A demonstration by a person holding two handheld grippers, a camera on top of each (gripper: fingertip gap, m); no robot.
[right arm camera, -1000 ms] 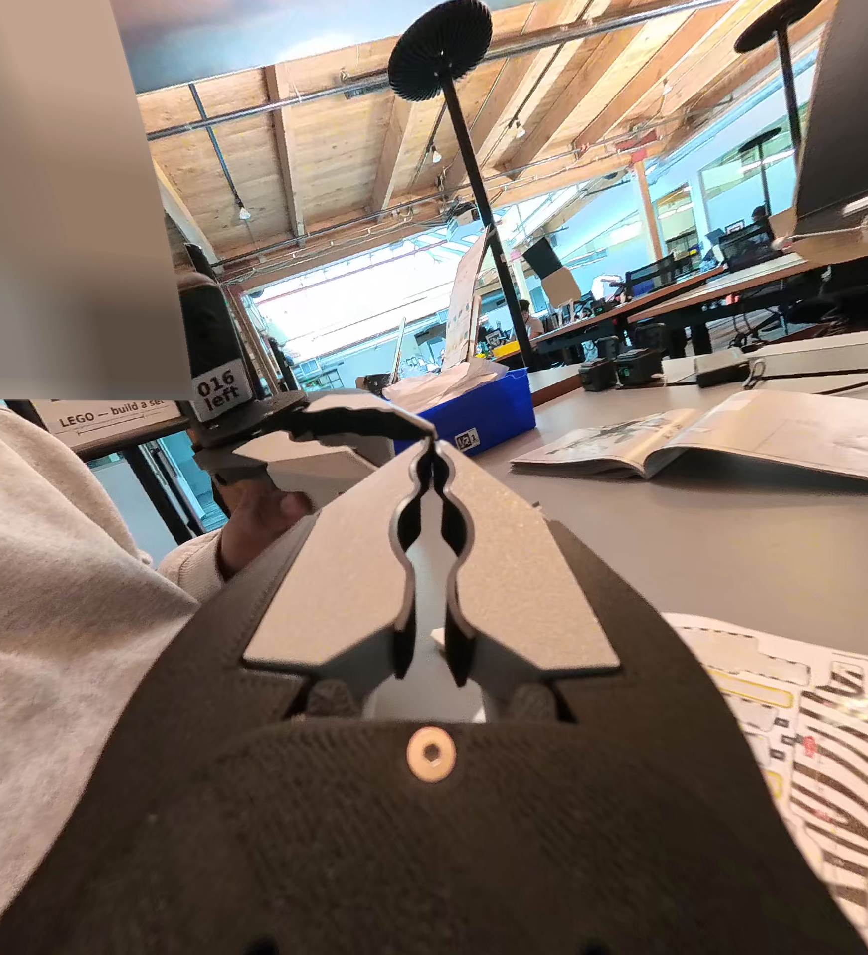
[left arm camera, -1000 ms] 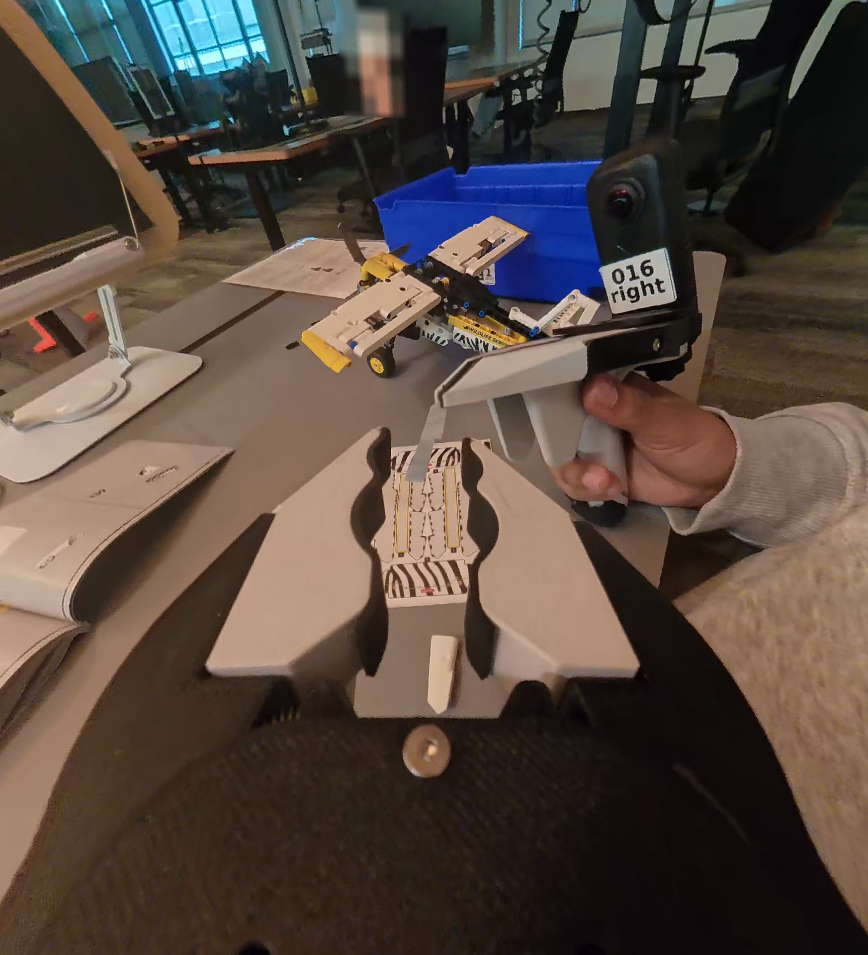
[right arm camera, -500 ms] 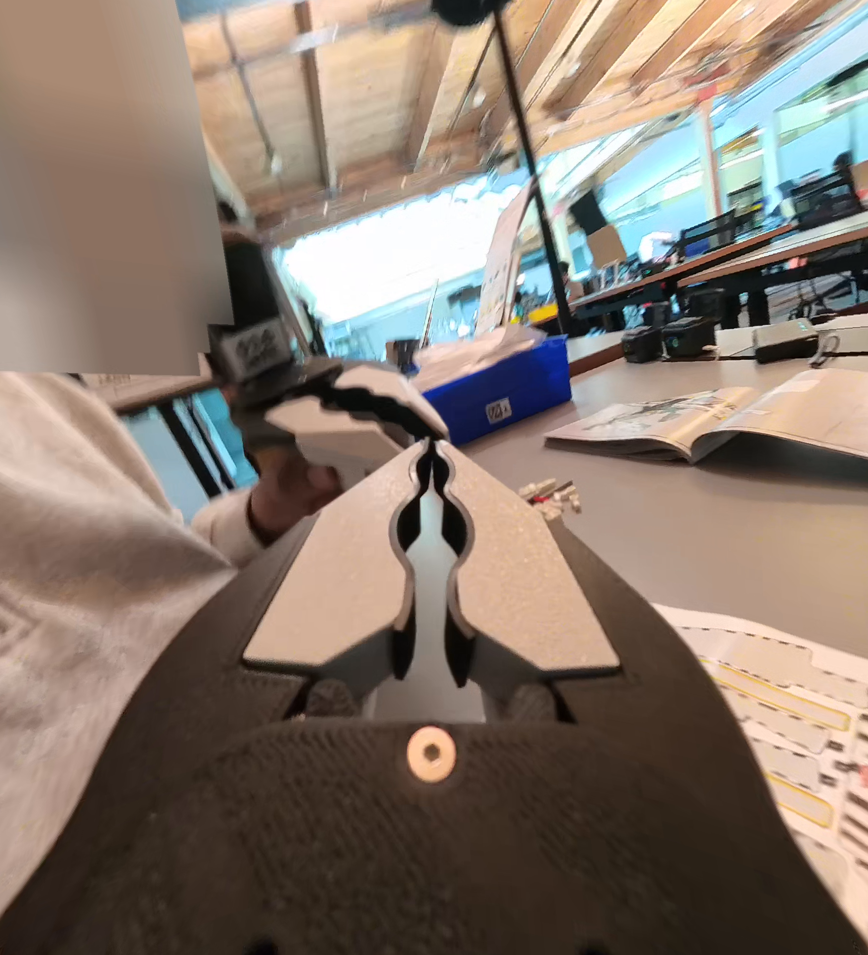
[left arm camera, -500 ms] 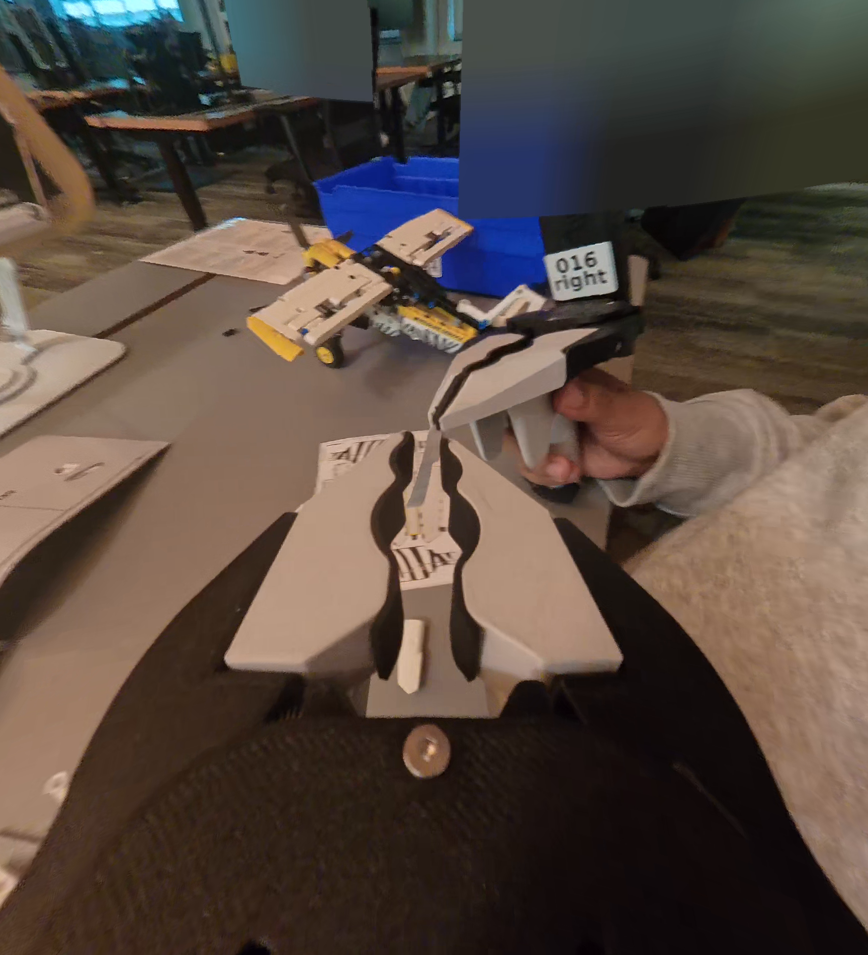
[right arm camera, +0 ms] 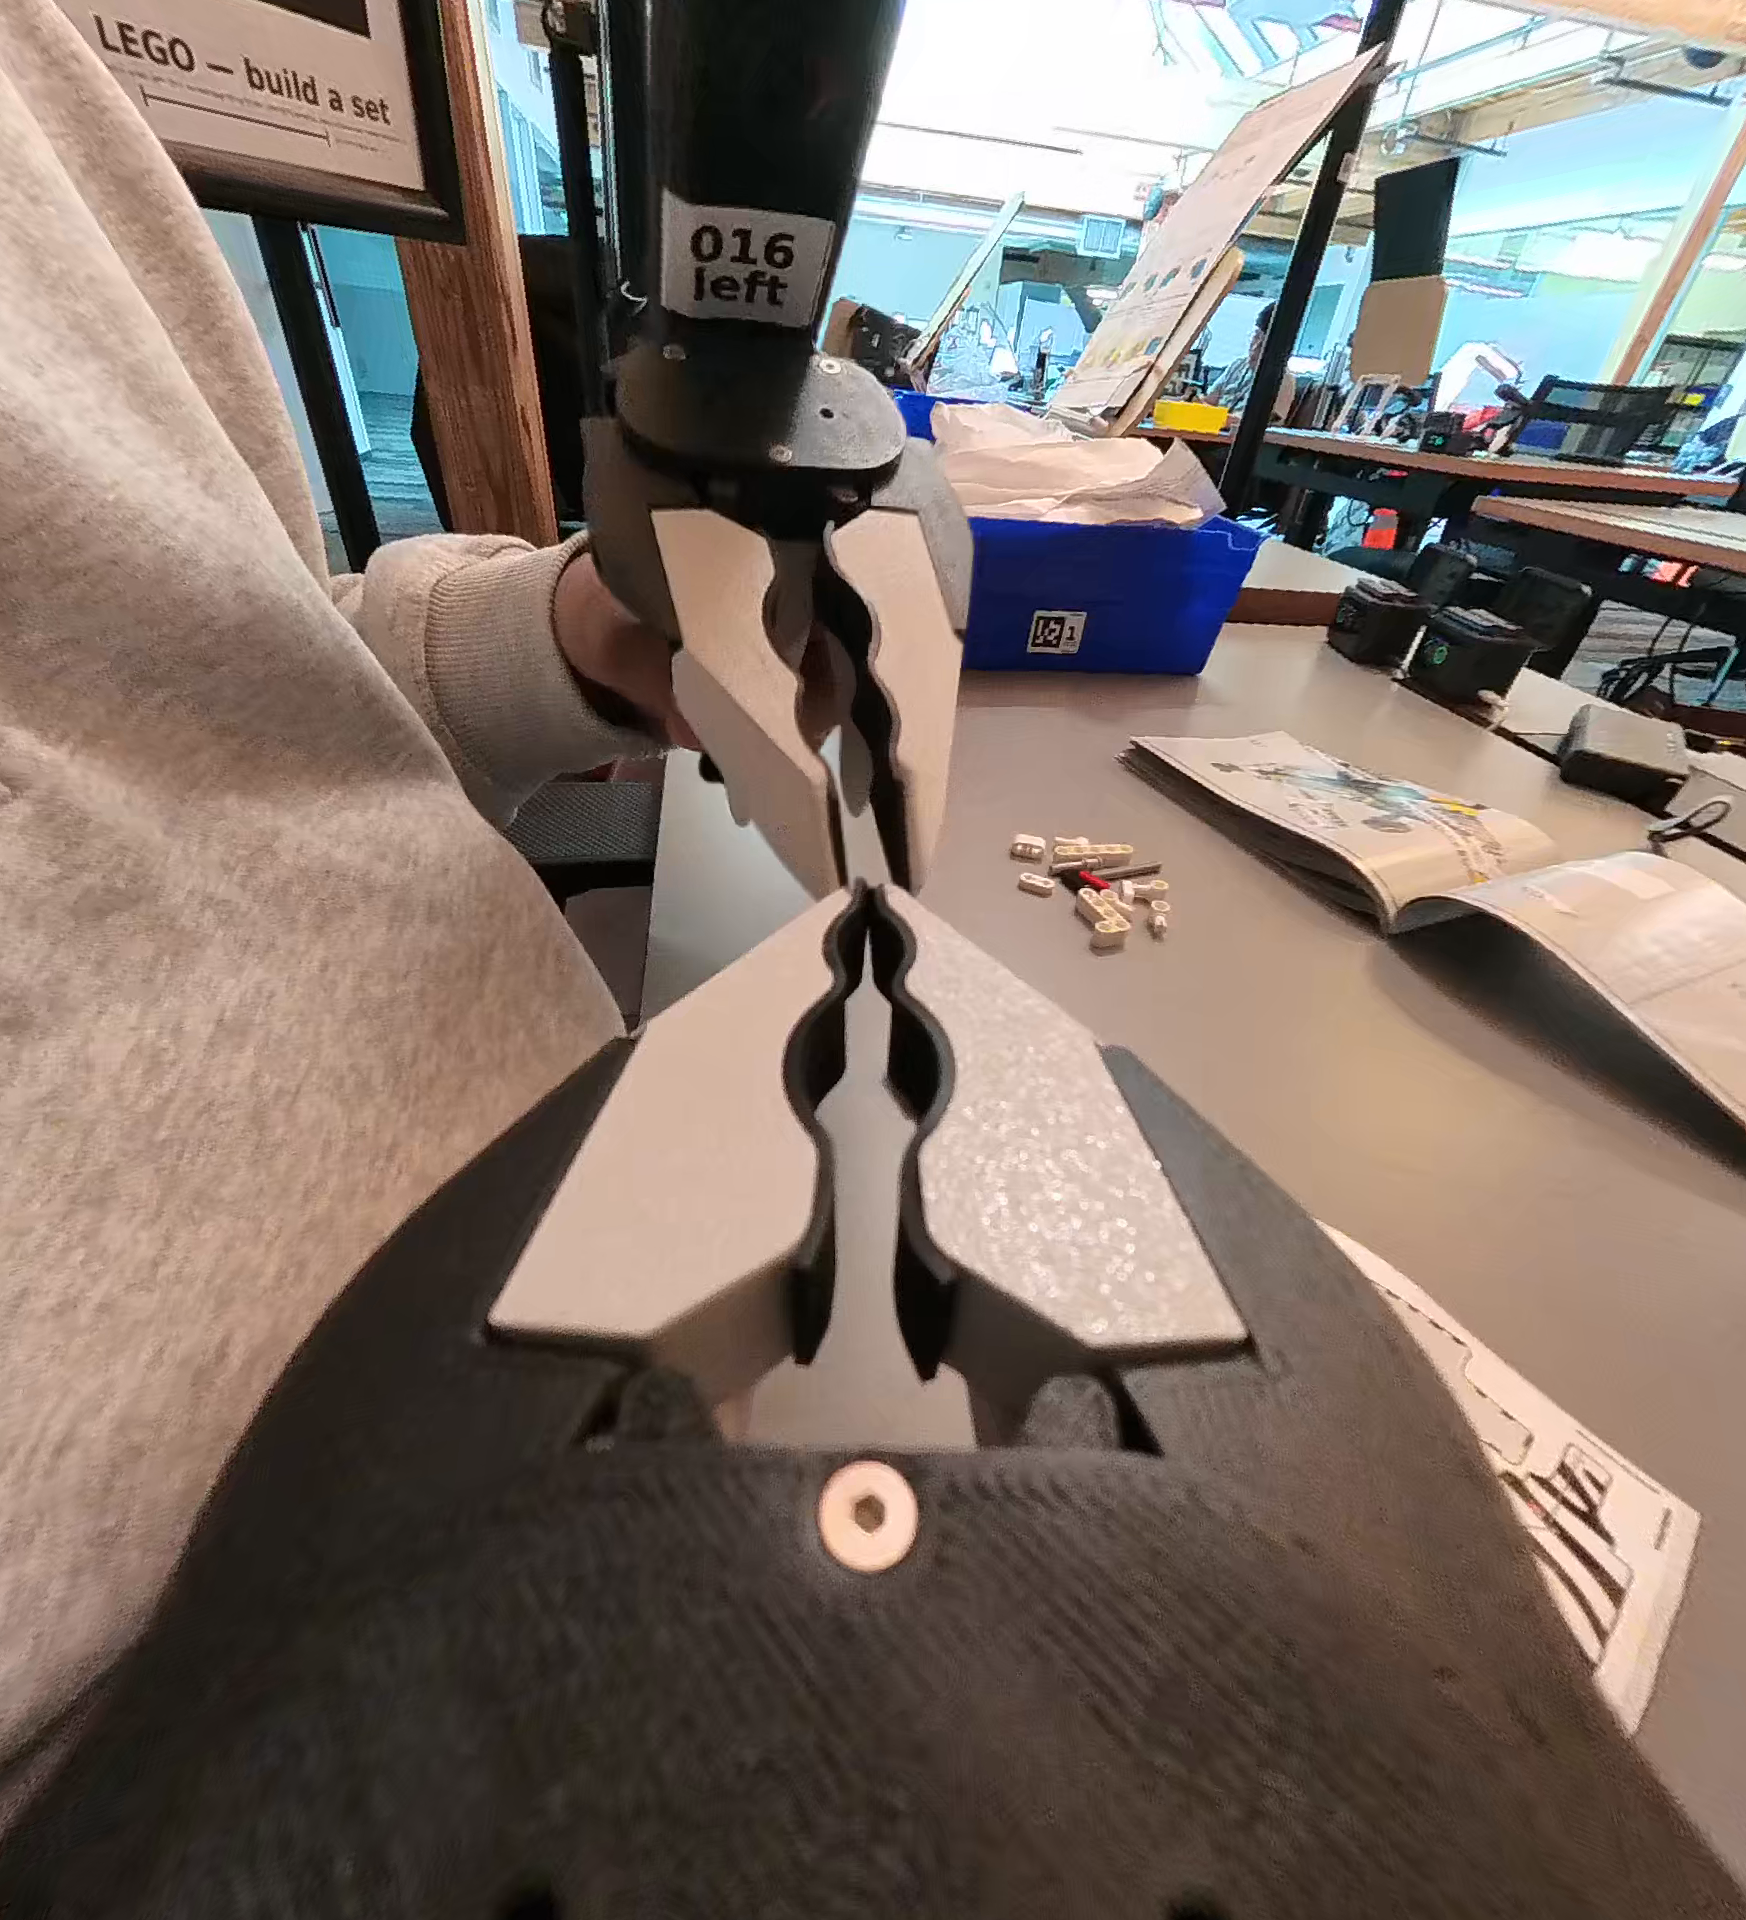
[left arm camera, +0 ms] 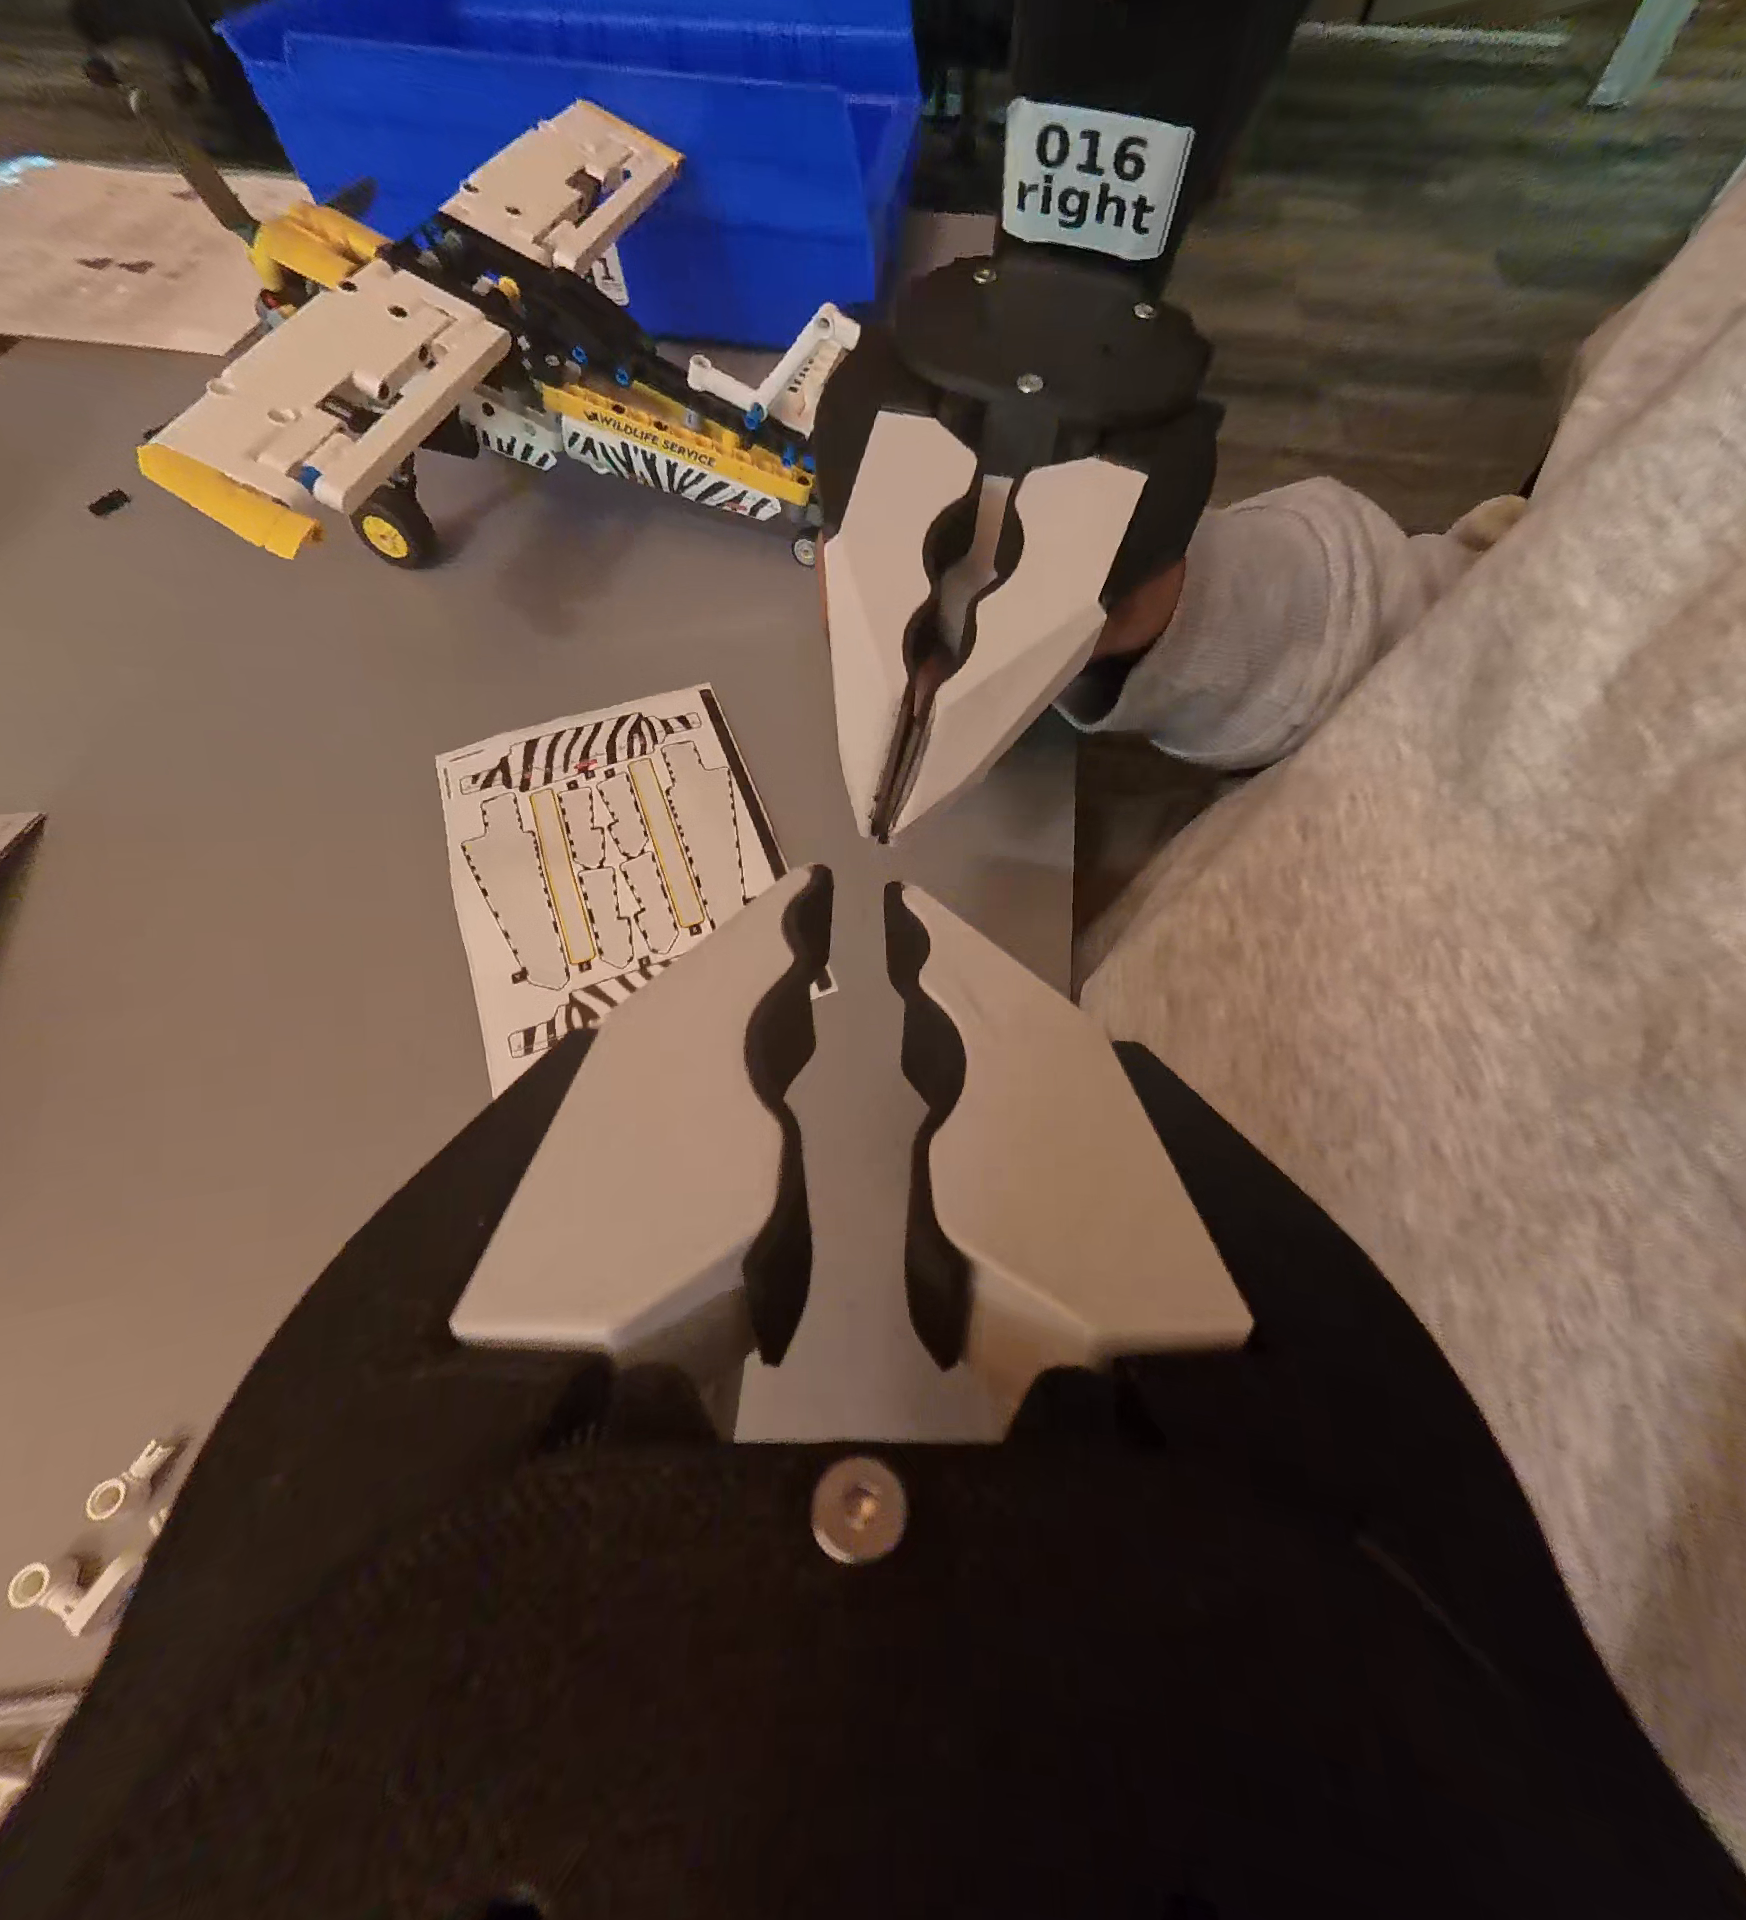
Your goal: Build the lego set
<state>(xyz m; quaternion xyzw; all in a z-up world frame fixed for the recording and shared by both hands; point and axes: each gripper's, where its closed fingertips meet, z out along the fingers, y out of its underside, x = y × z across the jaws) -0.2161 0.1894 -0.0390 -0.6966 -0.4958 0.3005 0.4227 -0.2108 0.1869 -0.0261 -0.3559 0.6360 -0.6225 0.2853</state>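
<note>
Lego plane sitting mostly built on the desk beyond both jaws, stickers pending: right gripper jaws pinching a sticker strip, left gripper jaws apart, facing it tip-to-tip.

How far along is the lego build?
Mostly built: plane stands on its wheels, wings on. In hand: right gripper shut, apparently on a thin strip; left gripper open, tip to tip. Left: sticker sheet still holds stickers, loose pieces unused.
</note>
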